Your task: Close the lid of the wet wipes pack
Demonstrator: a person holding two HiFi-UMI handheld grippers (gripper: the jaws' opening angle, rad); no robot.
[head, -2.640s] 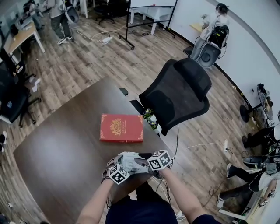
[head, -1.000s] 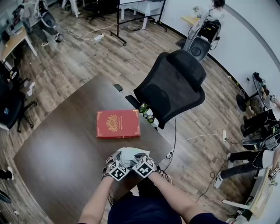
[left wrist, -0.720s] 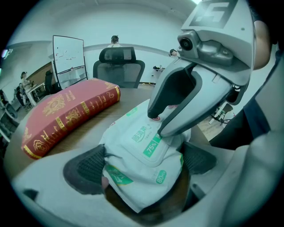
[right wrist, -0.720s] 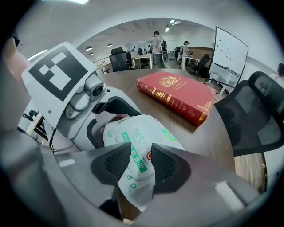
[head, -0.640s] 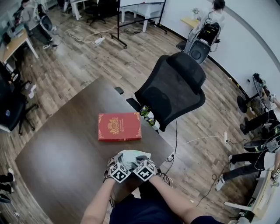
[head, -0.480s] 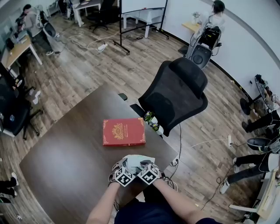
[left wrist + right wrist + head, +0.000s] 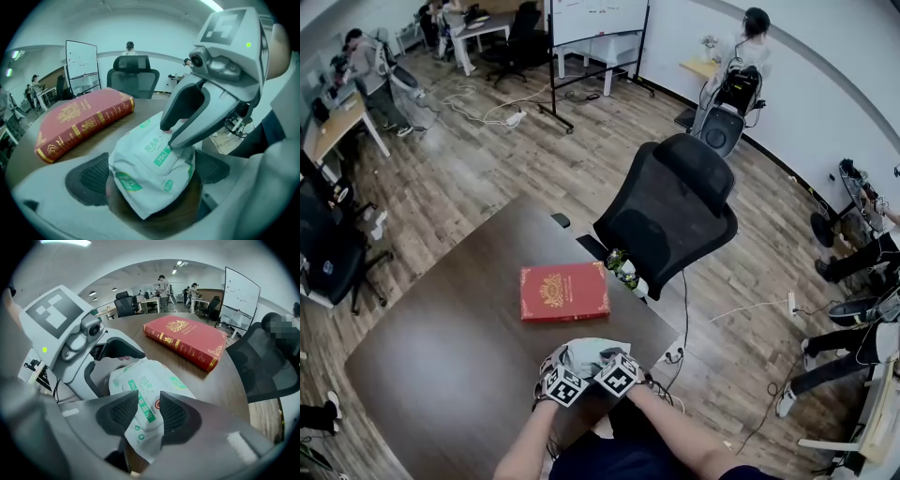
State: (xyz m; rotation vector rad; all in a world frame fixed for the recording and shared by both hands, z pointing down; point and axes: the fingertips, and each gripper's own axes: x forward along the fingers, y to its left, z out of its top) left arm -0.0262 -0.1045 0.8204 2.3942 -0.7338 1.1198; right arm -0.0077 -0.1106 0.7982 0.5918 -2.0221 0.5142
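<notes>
I am steadying the wipes pack [image 7: 584, 354] at the near edge of the tabletop [image 7: 431, 319], clamping its two sides between the left tongs [image 7: 150, 187]. I am pressing the closed right tongs [image 7: 149, 412] tip-down onto the lid [image 7: 157, 152], which is lying flat and looks nearly shut. Judged remaining: firming the seal, then releasing.

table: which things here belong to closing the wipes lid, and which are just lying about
In the job: wet wipes pack, left gripper holding it, right gripper shut, tips on the lid.
Lying about: red book, office chair.
</notes>
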